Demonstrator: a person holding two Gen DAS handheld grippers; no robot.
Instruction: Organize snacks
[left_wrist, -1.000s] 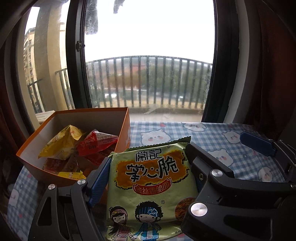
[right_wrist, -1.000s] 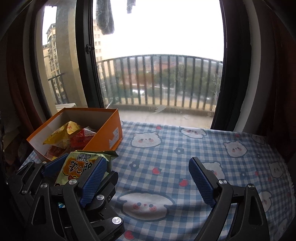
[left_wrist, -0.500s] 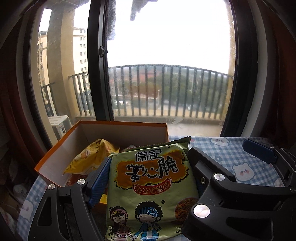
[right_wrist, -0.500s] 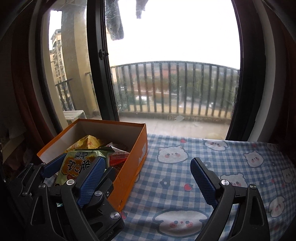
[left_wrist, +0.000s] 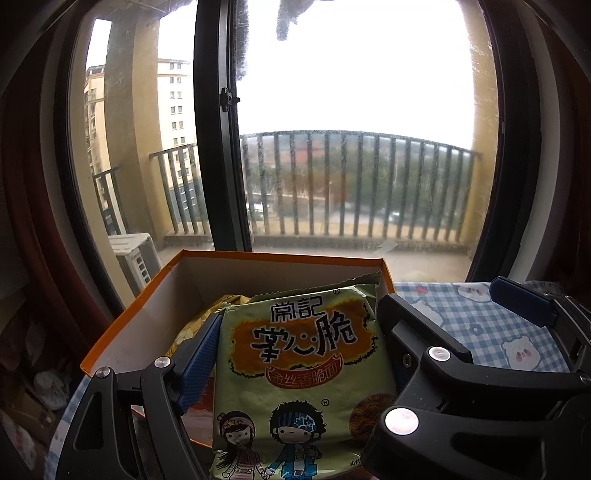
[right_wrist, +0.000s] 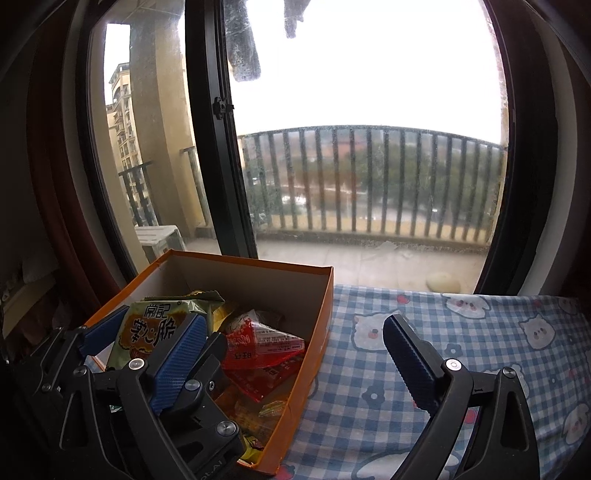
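Observation:
My left gripper (left_wrist: 295, 321) is shut on a green noodle-snack packet (left_wrist: 303, 354) with cartoon children, and holds it upright above the open orange box (left_wrist: 258, 256). In the right wrist view the same packet (right_wrist: 147, 332) hangs over the box's near-left part. The box (right_wrist: 317, 332) holds red packets (right_wrist: 266, 343) and yellow packets (left_wrist: 192, 332). My right gripper (right_wrist: 291, 328) straddles the box's right wall, its jaws opening with nothing gripped between them. Its left finger (right_wrist: 177, 354) sits close against the left gripper.
The box stands at the left end of a table under a blue checked cloth with bear prints (right_wrist: 480, 350). A large window with a dark frame (right_wrist: 218, 147) and a balcony railing rises right behind the table. Clutter lies on the floor at the left (left_wrist: 33, 406).
Both grippers have swung left, bringing the green packet from beside the box to above it. The right gripper's jaws have spread slightly wider.

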